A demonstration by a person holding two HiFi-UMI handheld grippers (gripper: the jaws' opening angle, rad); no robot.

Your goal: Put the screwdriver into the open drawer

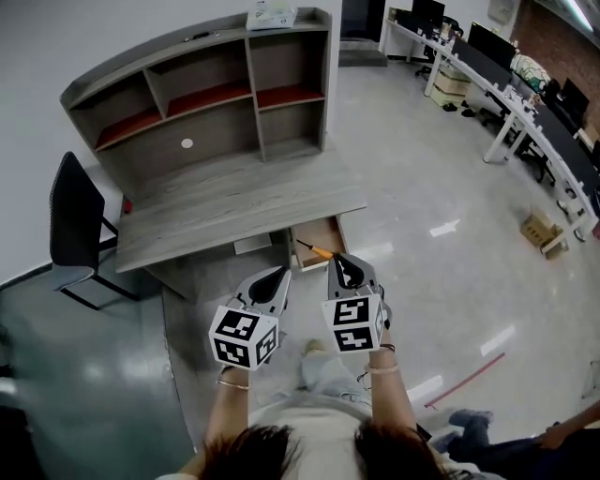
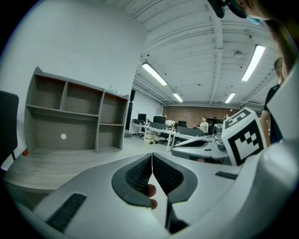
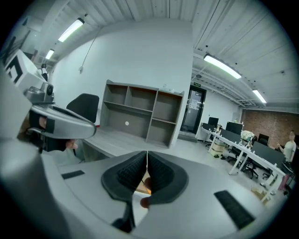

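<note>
The left tongs [image 1: 280, 273] and right tongs [image 1: 338, 261] are held side by side, close but apart, both pointing toward the table [image 1: 234, 202]. Each pair is pressed together with its ribbed pads meeting at the tip, and neither pinches anything. The screwdriver [image 1: 315, 249] lies in the open drawer [image 1: 323, 232], just ahead of the right tongs and ahead and to the right of the left tongs. Its orange handle is the end nearer the right tongs' tip and its dark shaft angles away to the left. Whether that tip touches the handle cannot be told from the head view. In the right gripper view a patch of orange and pale wood shows through the gap below the closed pads. The drawer hangs out from under the table's front edge, directly beyond the right tongs. A shelf unit [image 1: 216, 94] stands at the table's far side, well beyond both tongs, with a small box [image 1: 270, 16] on top. A black chair [image 1: 75, 220] stands far to the left of the left tongs.
</note>
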